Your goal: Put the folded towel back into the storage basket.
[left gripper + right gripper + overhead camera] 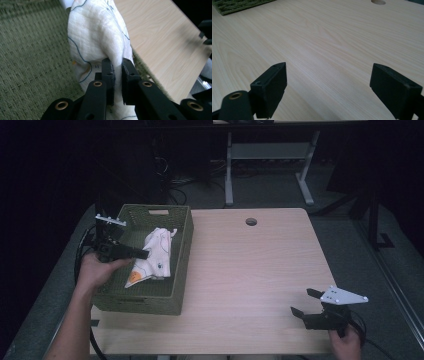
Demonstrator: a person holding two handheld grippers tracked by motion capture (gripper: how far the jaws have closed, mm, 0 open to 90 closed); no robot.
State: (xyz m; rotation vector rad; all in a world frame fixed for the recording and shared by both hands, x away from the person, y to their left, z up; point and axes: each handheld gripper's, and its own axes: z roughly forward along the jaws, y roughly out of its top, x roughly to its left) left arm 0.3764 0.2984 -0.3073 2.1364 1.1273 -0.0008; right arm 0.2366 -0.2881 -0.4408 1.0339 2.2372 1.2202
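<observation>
Now: left claw (117, 66) pinches cloth (97, 37), lengthwise along basket (182, 245) | right claw (328, 87) wide

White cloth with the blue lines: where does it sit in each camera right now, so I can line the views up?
High view: white cloth in the green basket, left side.
Left gripper view: cloth top centre, pinched by the left gripper.
Right gripper view: not in it.
Shared landmark: the basket.

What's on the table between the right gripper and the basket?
Nothing: bare wood tabletop runs from the open right gripper to the green woven basket, as the high view and right gripper view show. The left gripper pinches the white cloth inside the basket.
</observation>
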